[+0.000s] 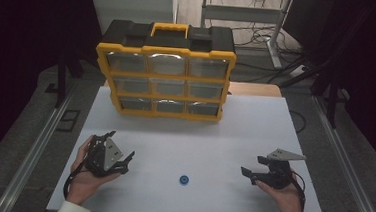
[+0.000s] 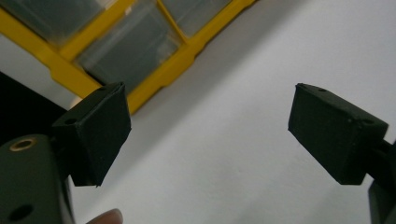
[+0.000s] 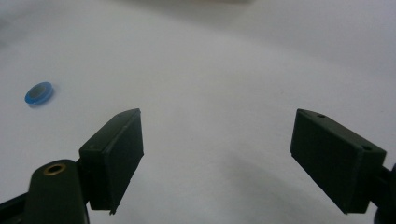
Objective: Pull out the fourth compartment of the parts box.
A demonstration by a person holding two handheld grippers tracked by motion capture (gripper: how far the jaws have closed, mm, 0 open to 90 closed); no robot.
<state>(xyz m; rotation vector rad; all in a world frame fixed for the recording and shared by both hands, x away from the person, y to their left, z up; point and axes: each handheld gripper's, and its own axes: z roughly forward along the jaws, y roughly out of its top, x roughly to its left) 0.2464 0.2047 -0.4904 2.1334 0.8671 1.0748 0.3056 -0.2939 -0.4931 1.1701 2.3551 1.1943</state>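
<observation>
A small blue ring lies on the white table near its front edge, between the two hands; it also lies far left in the right gripper view as a blue ring. My left gripper sits at the front left, open, with nothing between its jaws. In its own view, the left gripper faces the lower drawers of the organizer. My right gripper rests at the front right, open and empty, jaws towards the ring. The right gripper has bare table between its jaws.
A yellow and black drawer organizer with clear drawers stands upright at the back of the table, handle on top. Metal rails run along both sides of the table. Cables and a stand leg lie on the floor behind.
</observation>
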